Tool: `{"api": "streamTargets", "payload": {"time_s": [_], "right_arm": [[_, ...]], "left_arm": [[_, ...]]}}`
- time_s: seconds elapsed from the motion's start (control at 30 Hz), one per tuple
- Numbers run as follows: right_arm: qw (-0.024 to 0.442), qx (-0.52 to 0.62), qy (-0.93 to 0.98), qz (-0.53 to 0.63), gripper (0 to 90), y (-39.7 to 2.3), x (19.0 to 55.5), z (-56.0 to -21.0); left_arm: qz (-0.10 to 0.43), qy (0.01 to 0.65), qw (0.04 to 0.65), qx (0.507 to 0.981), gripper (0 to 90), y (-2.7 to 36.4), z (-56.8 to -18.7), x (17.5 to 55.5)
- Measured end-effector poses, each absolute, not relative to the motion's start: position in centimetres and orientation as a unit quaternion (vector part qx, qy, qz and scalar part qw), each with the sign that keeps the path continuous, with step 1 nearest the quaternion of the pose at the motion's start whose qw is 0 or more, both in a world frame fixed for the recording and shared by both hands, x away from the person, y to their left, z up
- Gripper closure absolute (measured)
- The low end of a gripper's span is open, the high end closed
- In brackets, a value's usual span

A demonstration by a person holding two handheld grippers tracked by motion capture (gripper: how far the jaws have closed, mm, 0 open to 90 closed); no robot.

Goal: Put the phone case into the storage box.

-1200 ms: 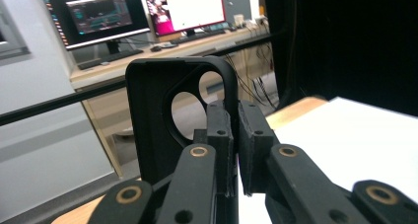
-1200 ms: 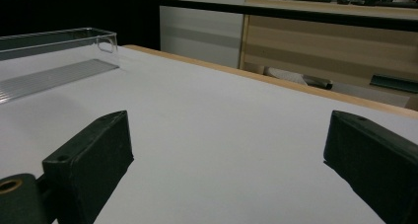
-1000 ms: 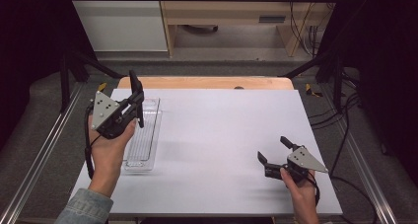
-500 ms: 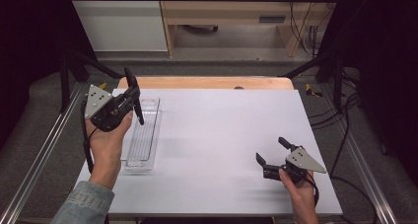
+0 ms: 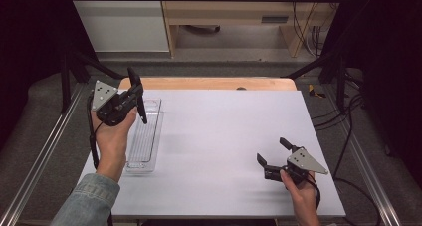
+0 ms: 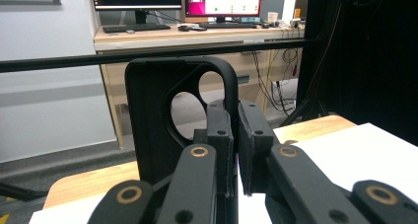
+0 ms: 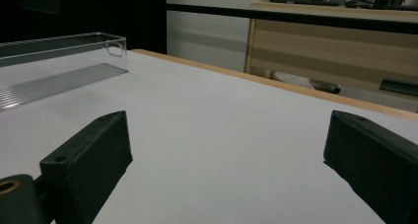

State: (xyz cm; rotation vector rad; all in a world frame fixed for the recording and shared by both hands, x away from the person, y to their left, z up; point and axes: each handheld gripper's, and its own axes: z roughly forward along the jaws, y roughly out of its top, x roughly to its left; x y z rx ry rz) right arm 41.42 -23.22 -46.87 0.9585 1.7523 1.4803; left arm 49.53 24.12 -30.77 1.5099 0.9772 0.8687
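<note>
High view: the left hand-held gripper (image 5: 137,94) is raised above the far left corner of the white worktop (image 5: 219,151), its jaws clamped on a black phone case (image 5: 138,92) that stands on edge in the grip, slightly tilted. Directly below it lies a clear plastic tray (image 5: 144,139), set lengthwise along the left edge of the worktop. The right hand-held gripper (image 5: 272,152) rests low at the near right of the worktop, well apart from the tray, jaws spread wide with nothing between them.

Left gripper view: the two pads (image 6: 220,130) press on one long edge of the phone case (image 6: 153,115) (camera cut-out at the top, next to the jaws), which stands upright.

Right gripper view: both jaws stand wide apart over bare worktop (image 7: 222,135); the tray (image 7: 59,61) lies beyond at the upper left.
</note>
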Motion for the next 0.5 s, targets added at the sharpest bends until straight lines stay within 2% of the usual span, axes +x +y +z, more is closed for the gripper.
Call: {"api": "streamTargets", "payload": {"time_s": [0.5], "right_arm": [[0.320,0.359,0.672,0.563,3.8,-22.91,41.24,-46.95]], "left_arm": [[0.368,0.434,0.537,0.623,84.6,25.11,-30.90,50.63]]}}
